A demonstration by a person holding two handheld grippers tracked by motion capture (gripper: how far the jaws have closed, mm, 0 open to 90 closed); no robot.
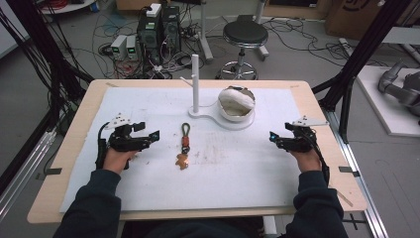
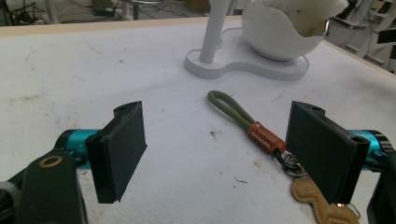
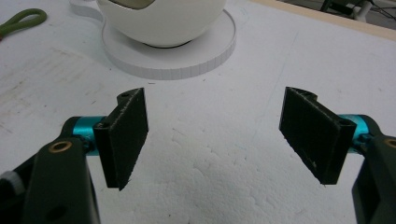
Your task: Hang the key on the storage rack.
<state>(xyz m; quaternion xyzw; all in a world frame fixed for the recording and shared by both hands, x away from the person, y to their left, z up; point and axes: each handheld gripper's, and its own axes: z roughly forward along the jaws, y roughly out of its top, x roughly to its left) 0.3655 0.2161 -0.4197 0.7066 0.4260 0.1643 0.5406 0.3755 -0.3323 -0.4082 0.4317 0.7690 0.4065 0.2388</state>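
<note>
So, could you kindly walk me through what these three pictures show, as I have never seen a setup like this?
A person sits at a table holding a two-jawed tool in each hand. The high view looks down from above: the left hand-held gripper and the right hand-held gripper. The other two pictures come from cameras riding on each gripper, looking along its black jaws. Both stand open and hold nothing. On the white mat lie a keychain with a green loop, and a white stand whose base carries an egg-shaped bowl.
</note>
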